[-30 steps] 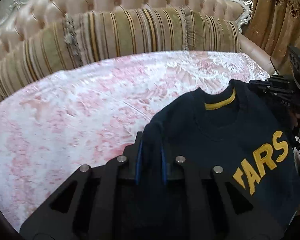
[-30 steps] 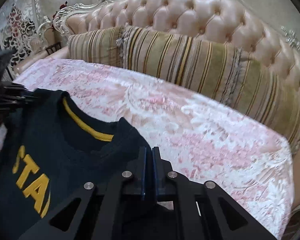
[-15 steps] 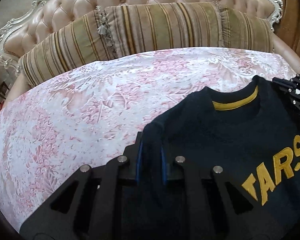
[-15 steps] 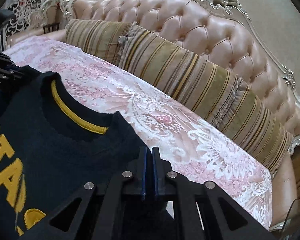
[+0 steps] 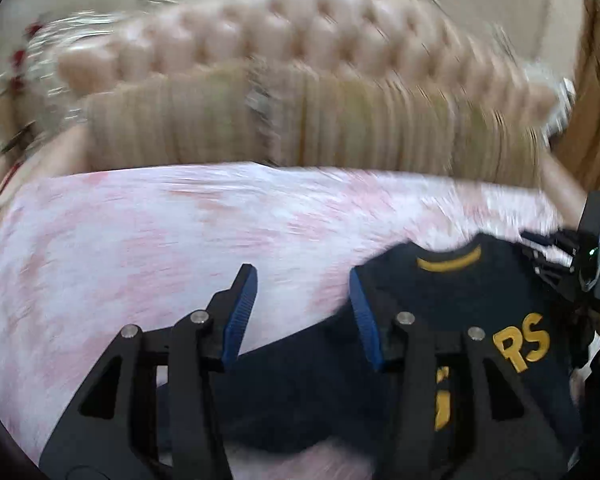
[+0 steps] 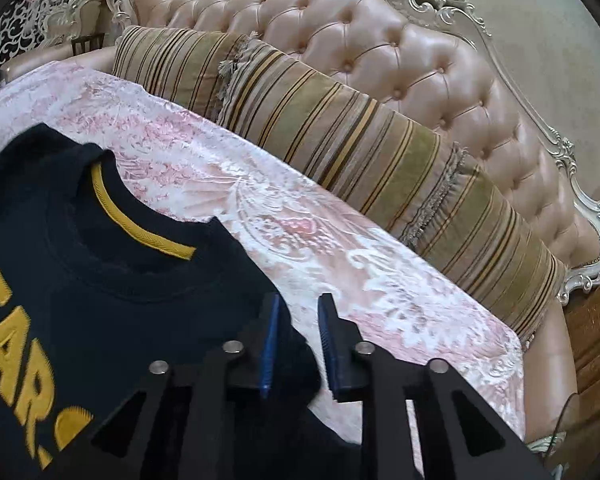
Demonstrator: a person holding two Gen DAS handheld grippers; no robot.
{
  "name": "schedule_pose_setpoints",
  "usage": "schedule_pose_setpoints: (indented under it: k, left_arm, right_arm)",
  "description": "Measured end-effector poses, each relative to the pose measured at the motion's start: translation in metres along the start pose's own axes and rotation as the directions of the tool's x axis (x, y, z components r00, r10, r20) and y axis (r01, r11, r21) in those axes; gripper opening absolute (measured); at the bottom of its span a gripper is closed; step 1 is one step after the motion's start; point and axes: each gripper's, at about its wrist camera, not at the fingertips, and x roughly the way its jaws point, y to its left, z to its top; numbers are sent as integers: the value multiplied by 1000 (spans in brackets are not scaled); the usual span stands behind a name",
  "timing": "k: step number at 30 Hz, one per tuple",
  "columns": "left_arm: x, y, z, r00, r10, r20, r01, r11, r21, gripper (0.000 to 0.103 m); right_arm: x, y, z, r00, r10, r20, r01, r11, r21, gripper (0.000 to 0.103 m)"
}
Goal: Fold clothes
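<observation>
One navy sweatshirt (image 6: 112, 304) with yellow lettering lies face up on the pink patterned cover (image 6: 340, 264). Two striped cushions (image 6: 380, 152) against the tufted sofa back (image 6: 380, 40). Left gripper (image 5: 303, 288): jaws have just been opening, now spread, nothing between them; a half second ago it pinched the shoulder. Right gripper (image 6: 298, 316): jaws also just opened, partly spread, shoulder cloth released, lying beside the left pad.
</observation>
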Motion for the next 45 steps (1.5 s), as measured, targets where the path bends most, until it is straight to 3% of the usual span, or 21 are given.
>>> schedule_pose_setpoints:
  k: [2,5,8,10,11,12,13,15,20,21,22,25,27,30,31,33,35,37,39,44,45]
  left_arm:
    - [-35,41,-18,1000,8,17,-6,995,-101,56]
    - [-74,96,-58,1000,17,5,-15,970,-241,56]
    - [-88,124,-105,1000,15,-26,-23,946,-323,56]
    - [-86,112,-121,993,114,-17,-115,968,-225,56]
    - [-84,105,-129,986,166,-8,-165,971,-171,56]
    - [-82,98,-136,976,217,5,-215,970,-117,56]
    - [-81,91,-144,964,266,19,-264,962,-64,56]
    - [-64,82,-151,980,201,6,-201,979,-29,56]
    - [-23,81,-149,939,343,6,-342,937,75,55]
    - [-16,84,-147,930,367,-2,-366,927,80,45]
    - [-16,91,-145,931,366,-14,-364,928,77,13]
    - [-33,115,-140,941,338,-9,-338,941,35,12]
    - [-53,125,-138,914,405,28,-406,910,85,12]
    - [-74,137,-138,830,546,115,-558,807,194,12]
    - [-76,141,-139,823,552,131,-567,794,220,13]
    - [-67,145,-148,791,593,151,-608,732,307,13]
    - [-53,145,-163,776,617,129,-613,691,382,17]
    - [-50,152,-173,799,596,81,-578,725,375,20]
    - [-54,163,-182,813,581,46,-563,762,320,31]
    - [-79,185,-209,795,607,-10,-587,772,245,36]
    - [-87,192,-212,807,591,-23,-576,794,196,36]
  right_arm:
    - [-16,-7,2,1000,-26,10,26,1000,5,37]
    - [-43,-15,5,995,-84,50,83,996,23,37]
    - [-75,-10,6,990,-73,121,64,995,79,38]
    - [-96,10,5,983,-1,181,-18,994,104,46]
    - [-103,23,4,980,44,196,-65,993,103,59]
    - [-108,39,1,976,74,203,-93,992,85,64]
    - [-113,55,-1,972,104,209,-121,990,66,64]
    - [-119,84,-6,974,115,197,-119,993,8,64]
    - [-126,113,-15,974,152,166,-154,988,-6,64]
    - [-126,114,-18,977,149,155,-151,989,3,64]
    - [-125,114,-21,979,145,144,-148,989,12,64]
    - [-125,103,-28,982,146,118,-153,987,52,64]
    - [-127,92,-33,982,153,108,-162,983,86,64]
    - [-127,80,-37,979,181,97,-194,971,141,65]
    - [-128,79,-39,977,193,92,-205,966,157,65]
    - [-126,80,-43,972,220,80,-231,959,167,67]
    - [-124,84,-47,968,242,64,-250,954,167,67]
    - [-123,90,-51,965,259,45,-263,952,155,67]
    - [-125,96,-55,960,277,33,-279,950,140,67]
    - [-136,101,-62,961,275,28,-276,954,113,67]
    - [-139,101,-63,962,271,31,-273,956,111,67]
